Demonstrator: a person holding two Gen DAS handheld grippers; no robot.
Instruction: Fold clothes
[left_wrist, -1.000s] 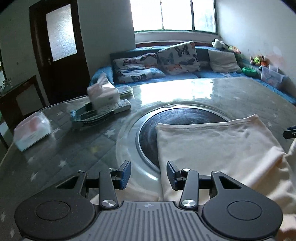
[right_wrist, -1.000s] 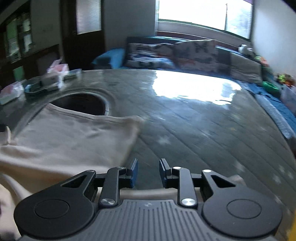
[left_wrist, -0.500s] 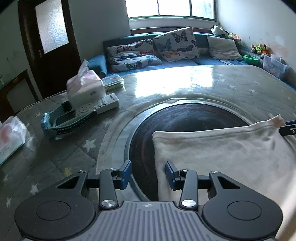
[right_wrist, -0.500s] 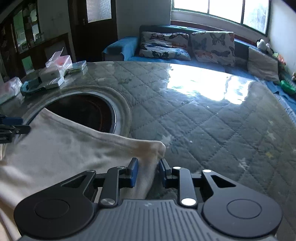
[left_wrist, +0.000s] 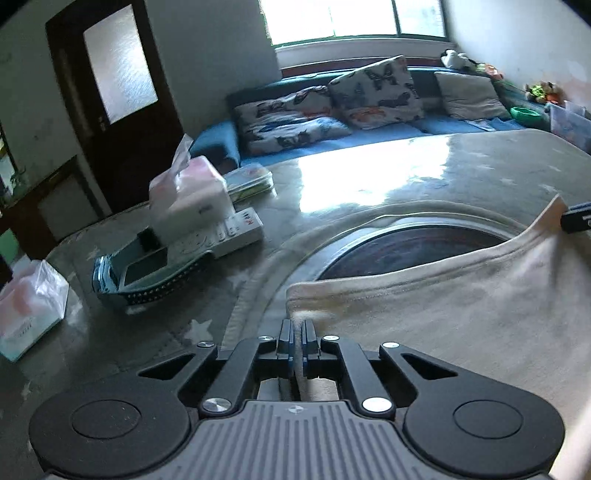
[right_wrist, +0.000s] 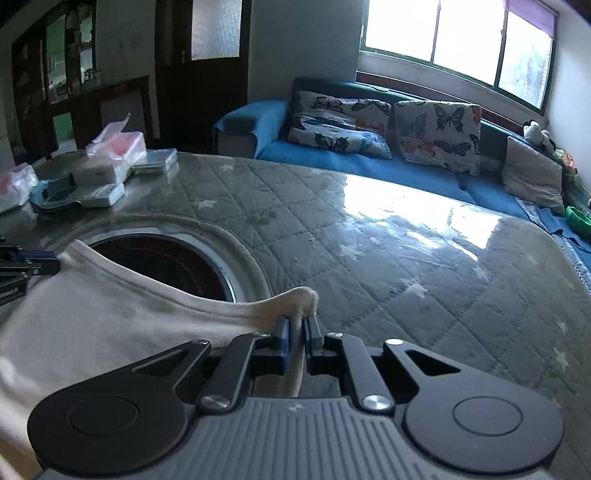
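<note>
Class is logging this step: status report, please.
Left gripper and right gripper shut on cream garment corners. Garment spans round table recess. Nothing in the way.

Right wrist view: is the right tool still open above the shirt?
No: the right tool is shut on a corner of the cream shirt, fabric bunched between its fingers.

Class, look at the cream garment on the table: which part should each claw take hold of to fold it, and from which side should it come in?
Grip the garment at its two far corners, one per claw, approaching from the near edge. The stitched hem there is firm and ends in clear corners. The left claw and right claw are already shut on these corners, the hem sagging between them over the dark round inset.
</note>
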